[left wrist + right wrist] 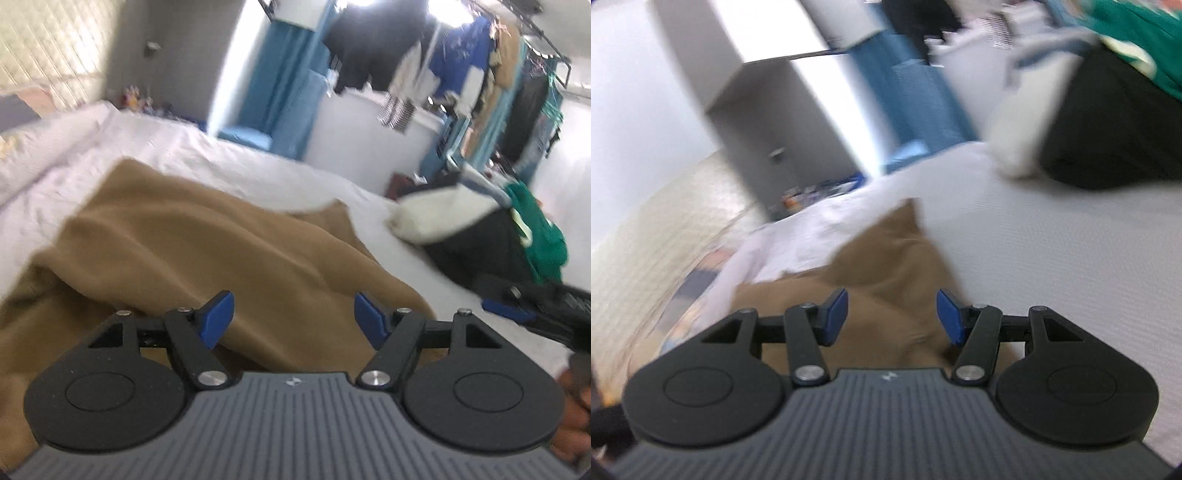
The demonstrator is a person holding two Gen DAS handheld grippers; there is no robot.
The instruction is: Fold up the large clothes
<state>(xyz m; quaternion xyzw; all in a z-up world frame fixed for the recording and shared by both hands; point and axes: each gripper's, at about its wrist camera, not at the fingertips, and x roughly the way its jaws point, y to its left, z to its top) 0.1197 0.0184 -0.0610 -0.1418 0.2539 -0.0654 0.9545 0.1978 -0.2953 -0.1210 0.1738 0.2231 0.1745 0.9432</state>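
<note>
Between the blue pads of the left gripper [293,317], jaws spread wide and empty, lies a soft tan garment [207,243], rumpled into broad rolling folds on the white bed sheet [229,147]. Over the same cloth the right gripper [892,315] hangs with its jaws parted and nothing pinched. Off to the right a heap of black, white and green clothes [491,236] sits on the sheet, well apart from the garment. Beyond the bed, a rack of hanging clothes [461,70] and a blue curtain [280,85] are blurred.
</note>
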